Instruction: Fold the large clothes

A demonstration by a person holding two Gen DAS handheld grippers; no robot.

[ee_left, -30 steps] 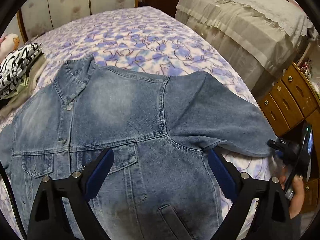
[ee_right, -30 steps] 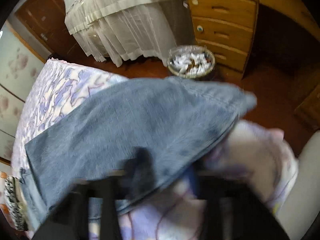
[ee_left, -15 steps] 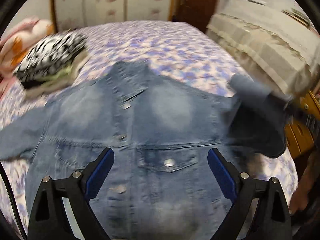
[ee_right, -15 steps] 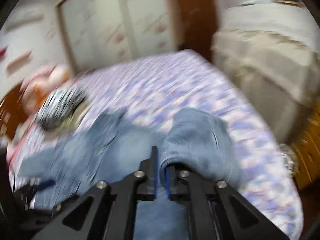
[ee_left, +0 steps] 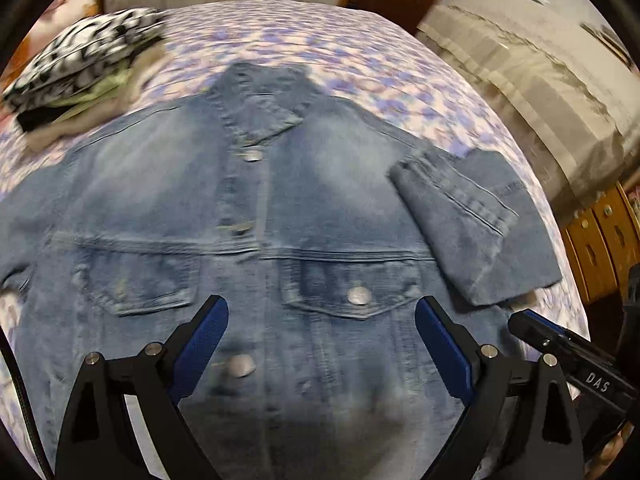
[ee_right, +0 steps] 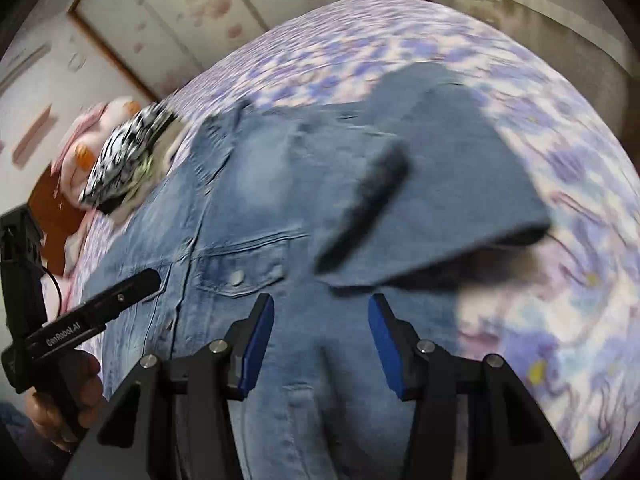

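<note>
**Sleeve Folded Over, Both Grippers Free Above the Jacket**

While the denim jacket (ee_left: 256, 240) lies face up and buttoned across the purple-patterned bed (ee_left: 360, 52), I hold both tools above its lower half, each pointing steeply down at the cloth. My left gripper (ee_left: 322, 344) has its blue pads spread wide — nothing sits between them, only the chest pocket and a metal button showing in the gap. My right gripper (ee_right: 320, 340) stands partly apart; its jaws have just been opening, and they pinch no fabric now, with the jacket front lying beneath them.

One sleeve (ee_left: 476, 224) is folded in over the jacket's chest, its cuff end resting on the front panel near the collar side, while its outer fold reaches the bed's edge. In the right wrist view that same sleeve (ee_right: 448, 184) appears blurred, and I cannot tell whether it has fully settled. The other sleeve runs out of view at the left edge of the left wrist view.

Beyond the collar, a small pile of folded clothes (ee_left: 80, 68) — black-and-white print on top — rests on the bed, apart from the jacket. My left hand (ee_right: 60, 396) shows wrapped around its tool's handle.
</note>
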